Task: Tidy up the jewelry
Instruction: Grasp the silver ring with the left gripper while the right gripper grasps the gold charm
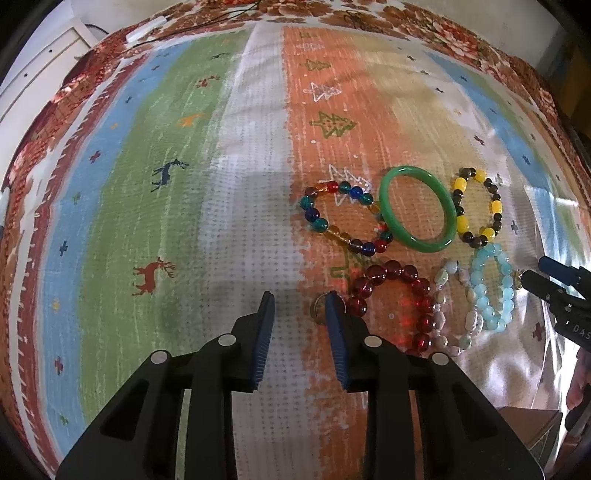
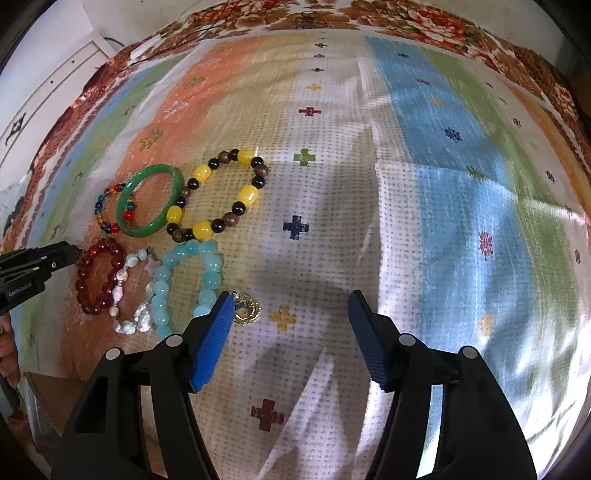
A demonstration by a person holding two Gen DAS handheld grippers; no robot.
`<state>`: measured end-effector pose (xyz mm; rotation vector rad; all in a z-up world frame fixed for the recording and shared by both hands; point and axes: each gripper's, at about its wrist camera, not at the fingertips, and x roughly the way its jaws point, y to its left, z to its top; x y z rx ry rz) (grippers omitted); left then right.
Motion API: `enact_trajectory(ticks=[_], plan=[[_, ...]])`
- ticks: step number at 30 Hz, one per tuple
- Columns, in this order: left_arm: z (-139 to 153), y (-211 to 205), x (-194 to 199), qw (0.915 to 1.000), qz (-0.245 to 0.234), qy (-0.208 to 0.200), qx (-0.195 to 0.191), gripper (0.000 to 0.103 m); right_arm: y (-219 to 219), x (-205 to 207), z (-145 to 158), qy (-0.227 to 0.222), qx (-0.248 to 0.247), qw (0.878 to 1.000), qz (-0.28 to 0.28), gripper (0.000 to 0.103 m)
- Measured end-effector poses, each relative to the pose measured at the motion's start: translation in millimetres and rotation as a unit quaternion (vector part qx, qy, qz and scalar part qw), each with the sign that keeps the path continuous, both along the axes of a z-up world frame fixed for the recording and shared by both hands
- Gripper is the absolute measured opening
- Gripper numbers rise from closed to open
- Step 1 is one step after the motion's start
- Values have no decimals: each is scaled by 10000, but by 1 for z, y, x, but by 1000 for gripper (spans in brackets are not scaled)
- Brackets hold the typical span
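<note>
Several bracelets lie together on a striped cloth: a multicoloured bead bracelet [image 1: 343,218], a green bangle [image 1: 417,208], a yellow-and-brown bead bracelet [image 1: 478,206], a dark red bead bracelet [image 1: 395,302], a pearl-like string [image 1: 458,310] and a pale blue bead bracelet [image 1: 493,288]. A small ring [image 1: 318,308] lies by my left gripper's right finger. My left gripper [image 1: 300,306] is open and empty, left of the red bracelet. My right gripper [image 2: 290,301] is open and empty; a gold pendant [image 2: 246,308] lies at its left finger, beside the blue bracelet [image 2: 184,284].
The patterned cloth [image 1: 166,166] is covered with clear plastic film and has a floral border [image 1: 443,26]. A cardboard box corner [image 1: 532,428] shows at the lower right, and it also shows in the right wrist view [image 2: 44,398]. White furniture [image 1: 33,74] stands at the far left.
</note>
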<state>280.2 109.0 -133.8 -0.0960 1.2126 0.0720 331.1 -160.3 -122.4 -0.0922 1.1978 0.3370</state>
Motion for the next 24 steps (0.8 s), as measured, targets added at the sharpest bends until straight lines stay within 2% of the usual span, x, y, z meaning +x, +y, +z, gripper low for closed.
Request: enact_trajectory(ticks=[7,9,10,12,14,24], plan=[[-5,-3,2,9999,-77,26,139,28,2,-1,-1,-28,-99,9999,30,63],[-5,-4,2,9998,-109,26,137,23,2,0,-1,-18,-93,10000,28,62],[-5,-6,1,9998,-160,25,136,17,2,0,-1,-19,-92,10000,26,62],[-5,-10,0,9995,-237,25,194,13,2,0,-2,3,-73,10000,26,59],[-5,-12,0,9993,-279,19,238,12,3,0,-2,21,-55,10000,48,54],[-6,-12,0,9994,-276,18,205,12,9,0,0,31,120,9998,164,54]])
